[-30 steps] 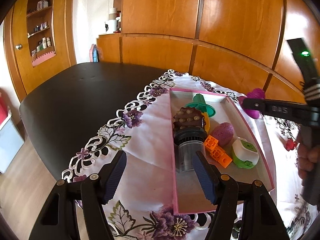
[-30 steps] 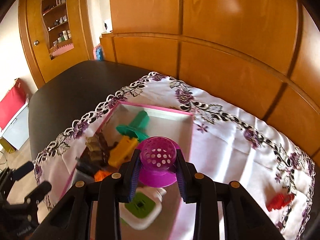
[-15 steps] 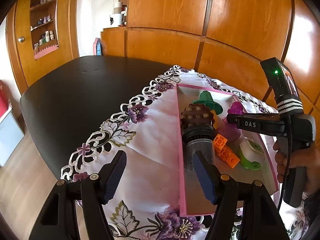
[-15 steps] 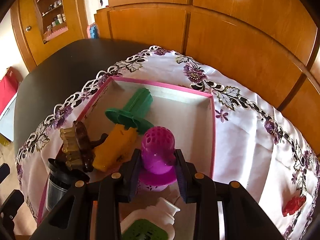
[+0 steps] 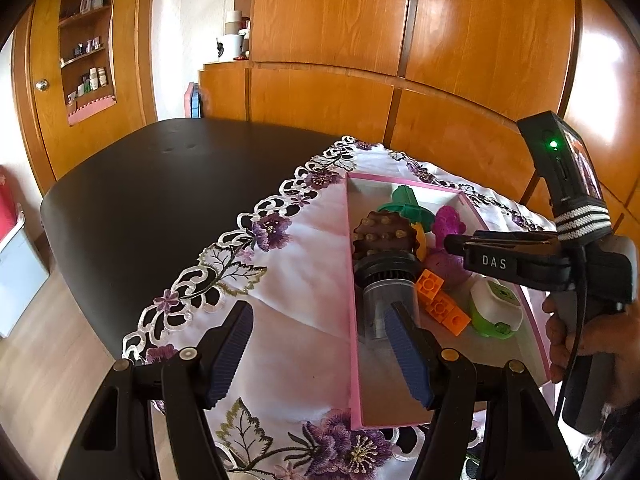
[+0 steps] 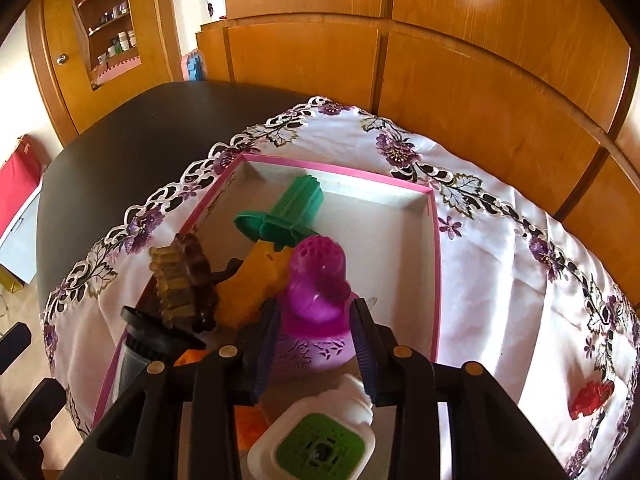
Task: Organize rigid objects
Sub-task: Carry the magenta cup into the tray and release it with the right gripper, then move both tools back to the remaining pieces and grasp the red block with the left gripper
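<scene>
The right gripper (image 6: pixel 316 344) has set the purple cup (image 6: pixel 316 280) down in the pink tray (image 6: pixel 436 264), on what looks like a purple egg; its jaws have just been easing apart and now seem barely clear of the cup. The left gripper (image 5: pixel 320 344) hangs wide and empty at the tray's near-left edge. Next move: lift clear, then fetch the red piece (image 6: pixel 592 398) on the cloth to the right

Orange blocks (image 6: pixel 248 424) mostly hidden behind right fingers (image 6: pixel 266 344).

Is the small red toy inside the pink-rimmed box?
No, the small red toy lies on the tablecloth, outside the pink-rimmed box.
</scene>
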A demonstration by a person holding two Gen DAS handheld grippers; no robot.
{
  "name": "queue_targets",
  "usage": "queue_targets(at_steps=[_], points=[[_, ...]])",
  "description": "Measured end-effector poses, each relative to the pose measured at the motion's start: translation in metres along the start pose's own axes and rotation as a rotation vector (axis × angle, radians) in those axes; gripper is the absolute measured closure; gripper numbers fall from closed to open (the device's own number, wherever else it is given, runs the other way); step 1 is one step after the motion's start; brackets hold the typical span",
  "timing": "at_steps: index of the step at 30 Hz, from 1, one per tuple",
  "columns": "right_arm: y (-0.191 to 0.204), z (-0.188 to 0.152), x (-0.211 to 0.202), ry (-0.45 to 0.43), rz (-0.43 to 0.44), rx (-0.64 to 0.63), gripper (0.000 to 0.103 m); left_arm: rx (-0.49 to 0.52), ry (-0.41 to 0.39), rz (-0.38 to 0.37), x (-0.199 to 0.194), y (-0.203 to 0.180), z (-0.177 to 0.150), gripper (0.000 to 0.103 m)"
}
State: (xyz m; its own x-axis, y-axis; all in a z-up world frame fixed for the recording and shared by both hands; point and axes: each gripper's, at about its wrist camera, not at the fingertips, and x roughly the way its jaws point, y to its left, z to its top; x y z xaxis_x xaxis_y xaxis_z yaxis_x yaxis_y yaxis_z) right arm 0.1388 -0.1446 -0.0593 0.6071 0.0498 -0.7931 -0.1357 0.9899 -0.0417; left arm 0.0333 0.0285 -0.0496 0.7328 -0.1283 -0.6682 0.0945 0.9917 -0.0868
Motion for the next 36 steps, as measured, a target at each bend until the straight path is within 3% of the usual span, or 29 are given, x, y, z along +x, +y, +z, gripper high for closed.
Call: queue_targets(at_steps=[23, 36], points=[[0.017, -0.026, -0.073, -0.194, -0.107, -0.086, 0.065, 0.027, -0.033, 0.004, -0.018, -0.009, -0.003, 0.034], [-0.029, -0.052, -0.097, -0.203, -0.167, -0.043, 0.065, 0.074, -0.031, 0.002, -0.022, -0.021, -0.008, 0.034]])
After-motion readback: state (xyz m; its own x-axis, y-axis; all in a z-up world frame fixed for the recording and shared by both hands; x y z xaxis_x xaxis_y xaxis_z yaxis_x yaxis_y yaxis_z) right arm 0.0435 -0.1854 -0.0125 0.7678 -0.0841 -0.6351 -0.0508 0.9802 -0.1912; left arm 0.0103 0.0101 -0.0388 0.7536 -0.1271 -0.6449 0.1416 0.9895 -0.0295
